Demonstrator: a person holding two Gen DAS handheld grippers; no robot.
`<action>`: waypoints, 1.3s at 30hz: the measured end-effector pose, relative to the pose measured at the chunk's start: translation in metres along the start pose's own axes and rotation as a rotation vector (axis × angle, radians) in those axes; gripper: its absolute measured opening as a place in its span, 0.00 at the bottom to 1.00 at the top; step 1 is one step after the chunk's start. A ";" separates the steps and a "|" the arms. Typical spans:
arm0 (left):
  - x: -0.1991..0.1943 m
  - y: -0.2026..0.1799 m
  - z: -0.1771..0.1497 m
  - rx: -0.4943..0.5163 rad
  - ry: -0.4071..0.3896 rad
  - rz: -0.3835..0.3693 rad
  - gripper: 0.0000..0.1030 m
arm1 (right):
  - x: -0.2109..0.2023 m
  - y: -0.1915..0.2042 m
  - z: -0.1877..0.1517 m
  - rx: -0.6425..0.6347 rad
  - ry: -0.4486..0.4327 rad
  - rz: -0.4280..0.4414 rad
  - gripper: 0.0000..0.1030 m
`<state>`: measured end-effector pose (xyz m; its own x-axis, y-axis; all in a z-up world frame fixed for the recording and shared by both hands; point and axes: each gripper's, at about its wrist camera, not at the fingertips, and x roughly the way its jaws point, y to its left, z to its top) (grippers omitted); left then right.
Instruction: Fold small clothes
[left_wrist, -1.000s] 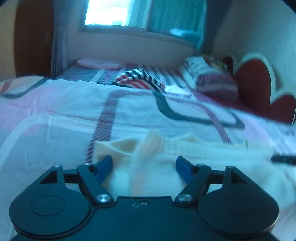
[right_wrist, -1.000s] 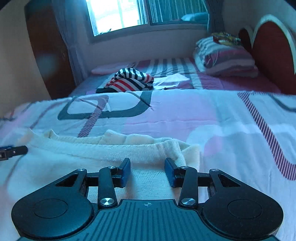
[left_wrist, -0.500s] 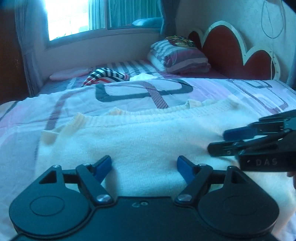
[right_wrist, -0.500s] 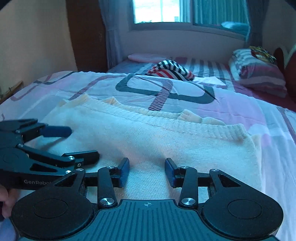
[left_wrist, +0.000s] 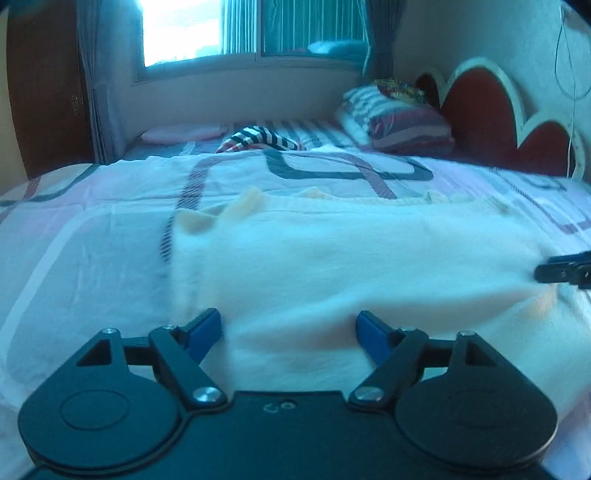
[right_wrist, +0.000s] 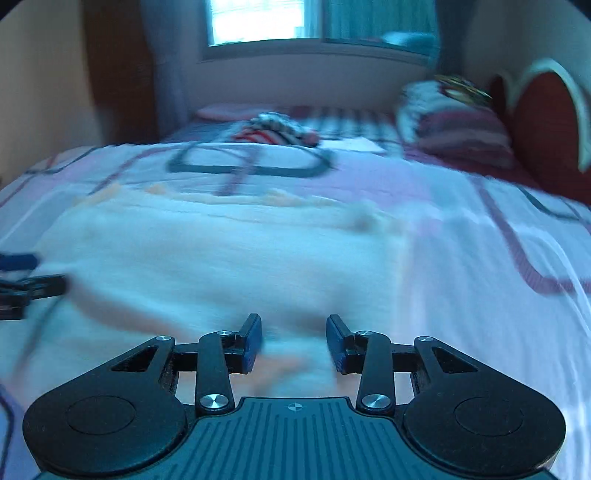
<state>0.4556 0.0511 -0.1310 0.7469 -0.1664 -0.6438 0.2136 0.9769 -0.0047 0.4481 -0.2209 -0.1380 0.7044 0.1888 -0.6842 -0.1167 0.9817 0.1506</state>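
The cream sweater (left_wrist: 351, 254) lies spread flat on the bed (left_wrist: 92, 236), in front of the striped garment (left_wrist: 258, 138); no finished fold shows yet. At its near hem, the left gripper (left_wrist: 288, 328) is opening, fingers apart. The right gripper (right_wrist: 293, 341) is closing, cloth between its fingers, not yet pinched. Blur hides the hem edge.

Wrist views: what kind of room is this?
Almost certainly a bedroom. A bed with a patterned sheet fills both views, with a scalloped red headboard and stacked striped pillows at its far end, and a curtained window behind.
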 end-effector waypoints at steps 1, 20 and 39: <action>-0.002 0.000 0.001 0.008 0.002 0.006 0.77 | -0.003 -0.001 0.002 0.008 0.002 0.003 0.34; -0.057 -0.054 -0.038 0.031 0.033 0.033 0.75 | -0.057 0.097 -0.061 -0.178 -0.003 0.116 0.35; -0.063 -0.004 -0.055 -0.090 0.075 0.075 0.77 | -0.095 0.030 -0.082 -0.047 0.008 0.007 0.33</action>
<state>0.3731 0.0647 -0.1321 0.7086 -0.0850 -0.7005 0.0988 0.9949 -0.0208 0.3201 -0.2067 -0.1268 0.6980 0.1961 -0.6887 -0.1552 0.9803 0.1218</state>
